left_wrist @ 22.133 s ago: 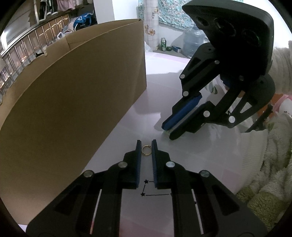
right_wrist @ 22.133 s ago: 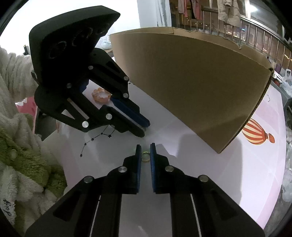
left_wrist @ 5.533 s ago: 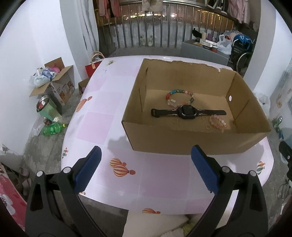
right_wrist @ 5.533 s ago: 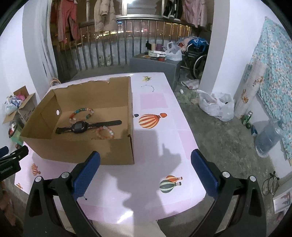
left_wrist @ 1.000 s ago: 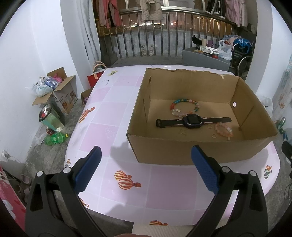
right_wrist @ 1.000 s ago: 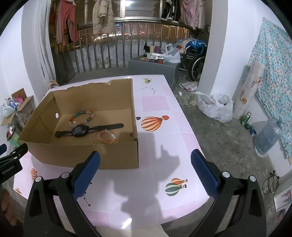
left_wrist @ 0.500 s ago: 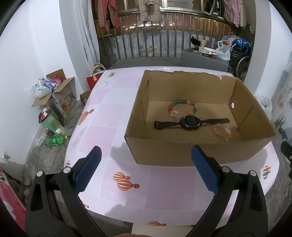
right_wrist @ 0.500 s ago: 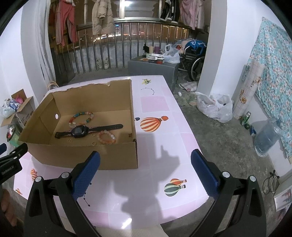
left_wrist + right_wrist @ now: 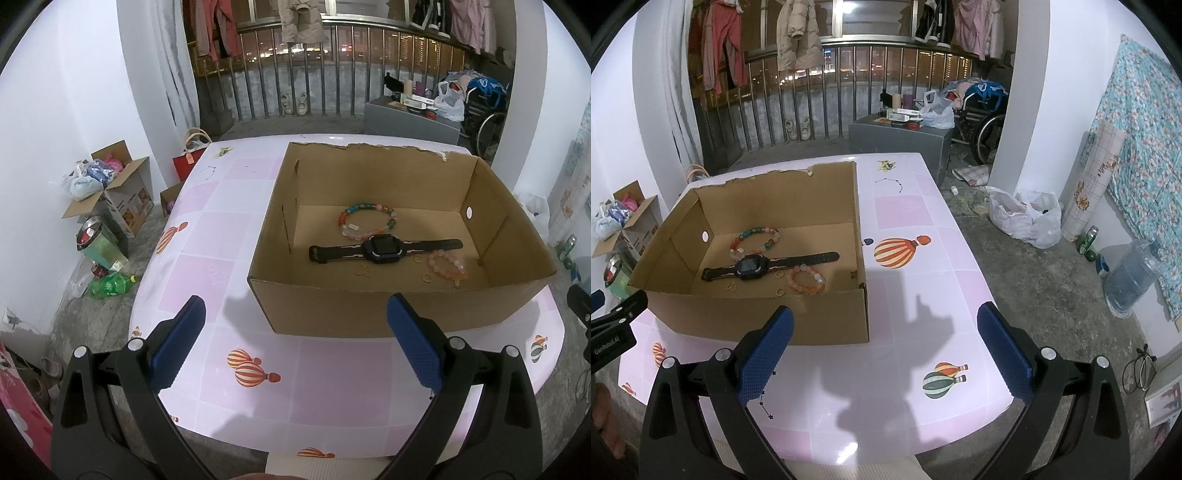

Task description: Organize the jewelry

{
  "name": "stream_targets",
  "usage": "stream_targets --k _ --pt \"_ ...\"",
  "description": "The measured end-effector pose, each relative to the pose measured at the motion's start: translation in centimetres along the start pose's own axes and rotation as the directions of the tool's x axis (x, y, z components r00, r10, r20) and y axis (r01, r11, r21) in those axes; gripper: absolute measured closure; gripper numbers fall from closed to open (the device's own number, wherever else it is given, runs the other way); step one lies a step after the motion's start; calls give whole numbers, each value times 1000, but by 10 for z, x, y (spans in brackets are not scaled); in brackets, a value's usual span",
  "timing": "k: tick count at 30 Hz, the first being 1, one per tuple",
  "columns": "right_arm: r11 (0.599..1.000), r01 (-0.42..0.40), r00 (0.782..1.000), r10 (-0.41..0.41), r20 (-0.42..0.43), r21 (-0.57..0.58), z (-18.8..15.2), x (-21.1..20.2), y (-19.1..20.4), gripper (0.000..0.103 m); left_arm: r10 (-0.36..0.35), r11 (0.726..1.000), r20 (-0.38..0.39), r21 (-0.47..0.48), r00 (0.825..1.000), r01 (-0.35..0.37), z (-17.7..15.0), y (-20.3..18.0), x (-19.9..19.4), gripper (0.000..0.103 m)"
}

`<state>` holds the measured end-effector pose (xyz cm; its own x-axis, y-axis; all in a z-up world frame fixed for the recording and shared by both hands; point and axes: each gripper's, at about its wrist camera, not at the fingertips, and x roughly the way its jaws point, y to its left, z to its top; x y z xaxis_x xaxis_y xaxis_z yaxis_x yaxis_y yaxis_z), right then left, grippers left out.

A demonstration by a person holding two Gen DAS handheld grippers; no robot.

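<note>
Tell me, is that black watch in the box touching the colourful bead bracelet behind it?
Touching, it seems: in the left wrist view the multicoloured bead bracelet has its near edge meeting the black smartwatch with no cardboard visible between them.

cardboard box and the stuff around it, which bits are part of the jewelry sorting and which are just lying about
Part of the job:
- cardboard box
- black watch
- multicolour bead bracelet
- pink bead bracelet
- small gold rings
- left gripper and right gripper, both open and empty

Just lying about:
- green bottle on the floor
- water jug
- white plastic bag
- wheelchair
</note>
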<state>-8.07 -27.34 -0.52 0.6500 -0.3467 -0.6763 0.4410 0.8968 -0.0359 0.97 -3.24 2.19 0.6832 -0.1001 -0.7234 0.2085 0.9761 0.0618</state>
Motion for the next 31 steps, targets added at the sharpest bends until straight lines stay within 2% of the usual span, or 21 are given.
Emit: stream_targets --k 31 --pt "1000 0 1000 0 -2 0 0 0 0 6 -3 1000 -5 1 1000 3 0 -1 2 8"
